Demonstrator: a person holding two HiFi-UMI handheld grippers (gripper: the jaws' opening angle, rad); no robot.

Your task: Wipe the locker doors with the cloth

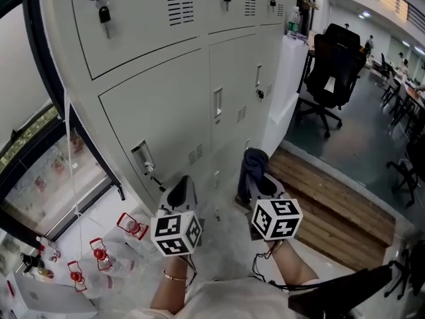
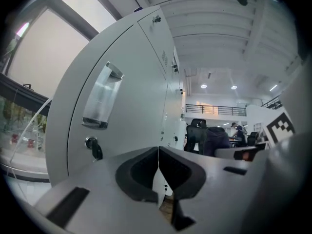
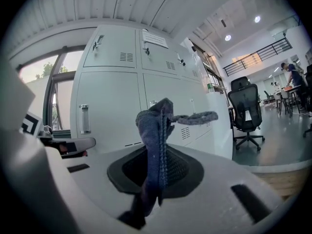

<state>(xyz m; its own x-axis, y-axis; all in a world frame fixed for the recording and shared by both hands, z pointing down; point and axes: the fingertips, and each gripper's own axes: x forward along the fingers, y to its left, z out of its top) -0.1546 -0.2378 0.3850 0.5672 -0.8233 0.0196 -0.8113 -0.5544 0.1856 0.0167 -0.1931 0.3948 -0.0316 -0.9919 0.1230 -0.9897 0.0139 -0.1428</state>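
Note:
Pale grey locker doors (image 1: pixel 166 111) fill the upper left of the head view, with key locks and handles; they also show as locker doors (image 3: pixel 112 106) in the right gripper view. My right gripper (image 1: pixel 255 178) is shut on a dark blue cloth (image 1: pixel 252 168), which sticks up between its jaws as a crumpled cloth (image 3: pixel 156 140). It hangs a short way in front of the lower doors. My left gripper (image 1: pixel 180 193) is shut with nothing in it, close to the lower left door and its handle (image 2: pixel 102 101).
A black office chair (image 1: pixel 332 72) stands at the right beyond the lockers. A wooden step (image 1: pixel 332 198) runs along the floor at the right. Clear bags with red-labelled items (image 1: pixel 99 254) lie on the floor at the left, below a window frame (image 1: pixel 60 131).

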